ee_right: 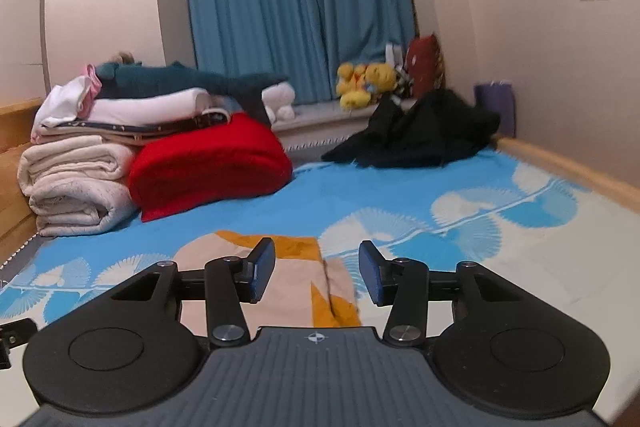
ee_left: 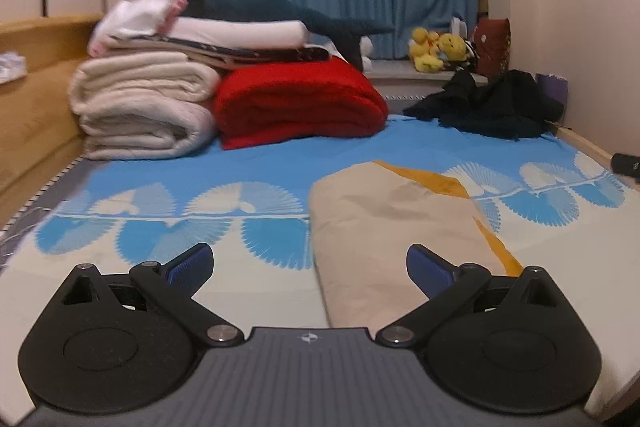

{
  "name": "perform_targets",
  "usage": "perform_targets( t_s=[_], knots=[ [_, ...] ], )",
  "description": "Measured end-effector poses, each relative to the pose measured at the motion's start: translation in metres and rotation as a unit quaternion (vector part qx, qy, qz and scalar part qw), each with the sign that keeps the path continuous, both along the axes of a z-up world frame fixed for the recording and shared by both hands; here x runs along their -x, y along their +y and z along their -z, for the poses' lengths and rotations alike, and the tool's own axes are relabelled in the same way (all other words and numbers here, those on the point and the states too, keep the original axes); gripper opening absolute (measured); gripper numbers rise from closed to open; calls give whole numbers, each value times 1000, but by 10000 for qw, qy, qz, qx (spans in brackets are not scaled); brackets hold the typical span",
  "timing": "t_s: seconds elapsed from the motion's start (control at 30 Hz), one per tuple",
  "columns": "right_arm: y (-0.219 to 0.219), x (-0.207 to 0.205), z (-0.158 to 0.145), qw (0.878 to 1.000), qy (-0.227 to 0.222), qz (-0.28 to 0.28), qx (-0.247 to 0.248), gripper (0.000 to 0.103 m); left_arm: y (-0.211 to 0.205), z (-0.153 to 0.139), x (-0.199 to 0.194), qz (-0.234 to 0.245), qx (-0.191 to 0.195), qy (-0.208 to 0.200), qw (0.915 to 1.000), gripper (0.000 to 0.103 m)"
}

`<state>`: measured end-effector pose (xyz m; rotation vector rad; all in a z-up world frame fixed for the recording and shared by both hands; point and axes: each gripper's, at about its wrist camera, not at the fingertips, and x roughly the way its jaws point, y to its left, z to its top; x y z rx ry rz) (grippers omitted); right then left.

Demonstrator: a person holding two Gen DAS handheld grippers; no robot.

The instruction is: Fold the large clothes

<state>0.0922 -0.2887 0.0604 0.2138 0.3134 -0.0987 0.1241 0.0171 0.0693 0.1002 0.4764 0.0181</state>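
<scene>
A beige garment with mustard-yellow patches [ee_left: 384,227] lies folded flat on the blue and white patterned bedspread [ee_left: 240,171]. My left gripper [ee_left: 310,267] is open wide and empty, low over the garment's near left edge. In the right wrist view the same garment [ee_right: 288,279] lies just under and ahead of my right gripper [ee_right: 316,275], which is open and empty. A heap of black clothes [ee_right: 420,131] lies at the far right of the bed, also in the left wrist view [ee_left: 488,103].
A stack of folded blankets, cream [ee_left: 140,107], red [ee_left: 296,103] and white with a teal item on top, stands at the back left. Yellow plush toys [ee_right: 364,83] sit on the window ledge under blue curtains. A wooden bed rail [ee_right: 568,163] runs along the right wall.
</scene>
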Motion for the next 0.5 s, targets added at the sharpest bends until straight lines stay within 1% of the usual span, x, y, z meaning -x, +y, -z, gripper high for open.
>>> perform_targets(
  t_s=[0.07, 0.13, 0.2, 0.27, 0.37, 0.4, 0.5],
  knots=[
    [-3, 23, 2, 10000, -29, -11, -22, 49, -3, 6, 30, -45, -94, 24, 9999, 103],
    [-3, 46, 4, 10000, -23, 42, 24, 50, -4, 14, 58, -140, -76, 96, 9998, 103],
    [1, 63, 9, 10000, 10, -11, 90, 50, -4, 24, 81, -162, 70, 286, 9994, 103],
    [5, 74, 16, 9998, 81, 20, 172, 51, -2, 40, 94, -113, 230, 511, 9984, 103],
    [12, 86, 28, 9995, 230, -42, 209, 52, -3, 57, 97, -3, 360, 884, 9954, 103],
    [15, 87, 34, 9993, 284, -73, 225, 52, -4, 60, 95, -7, 349, 866, 9956, 103],
    [21, 85, 49, 9975, 565, -150, 394, 52, -9, 66, 87, -67, 147, 641, 9978, 103]
  ],
)
